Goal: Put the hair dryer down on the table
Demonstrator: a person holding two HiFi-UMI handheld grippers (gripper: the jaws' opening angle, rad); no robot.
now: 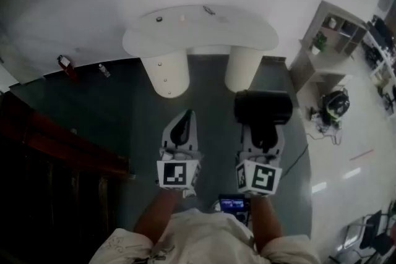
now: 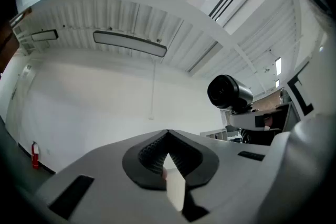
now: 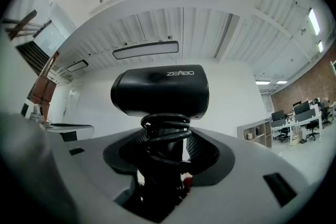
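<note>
Black hair dryer (image 3: pixel 160 92) (coiled cord (image 3: pixel 165 126)) held by right hand-held gripper (image 3: pixel 165 149); left hand-held gripper (image 2: pixel 168 139) clenched.

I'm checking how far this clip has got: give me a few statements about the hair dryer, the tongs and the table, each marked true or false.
1. The hair dryer lies on the table. False: the right tongs hold it by the handle, off the table.
2. The left tongs are closed and empty. True.
3. A cord is wound round the hair dryer's handle. True.
4. The table is bare. False: a few small things lie on it.
</note>
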